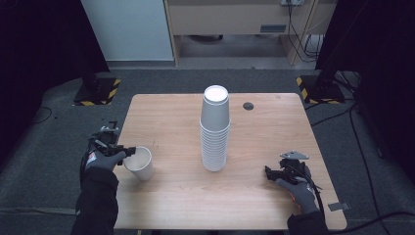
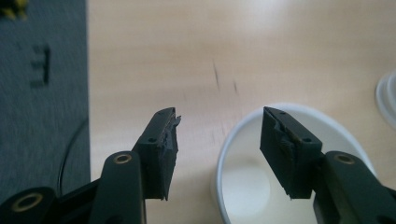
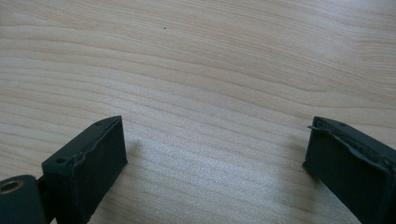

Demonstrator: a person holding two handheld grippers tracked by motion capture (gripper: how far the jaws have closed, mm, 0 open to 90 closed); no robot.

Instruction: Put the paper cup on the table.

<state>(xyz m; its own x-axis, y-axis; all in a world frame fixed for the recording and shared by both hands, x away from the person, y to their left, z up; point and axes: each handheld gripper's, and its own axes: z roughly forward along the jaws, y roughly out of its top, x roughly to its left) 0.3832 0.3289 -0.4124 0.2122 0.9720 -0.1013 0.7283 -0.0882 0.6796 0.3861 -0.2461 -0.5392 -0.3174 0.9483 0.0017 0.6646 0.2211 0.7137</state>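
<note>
A tall stack of white paper cups (image 1: 215, 132), turned upside down, stands at the middle of the wooden table (image 1: 176, 205). A single white cup (image 1: 140, 163) stands upright near the left edge. My left gripper (image 1: 129, 151) is at its rim and open. In the left gripper view the cup's rim (image 2: 223, 154) passes between the jaws, one jaw outside the wall and one over the inside, with gaps on both sides. My right gripper (image 1: 268, 173) lies low over the table at the right, open, with bare wood (image 3: 210, 93) between its jaws.
A dark round hole (image 1: 248, 105) sits in the table behind the stack. Stand bases with yellow-black tape (image 1: 98, 91) (image 1: 317, 89) rest on the grey carpet beyond the far corners. The stack's edge (image 2: 387, 98) shows at the right of the left gripper view.
</note>
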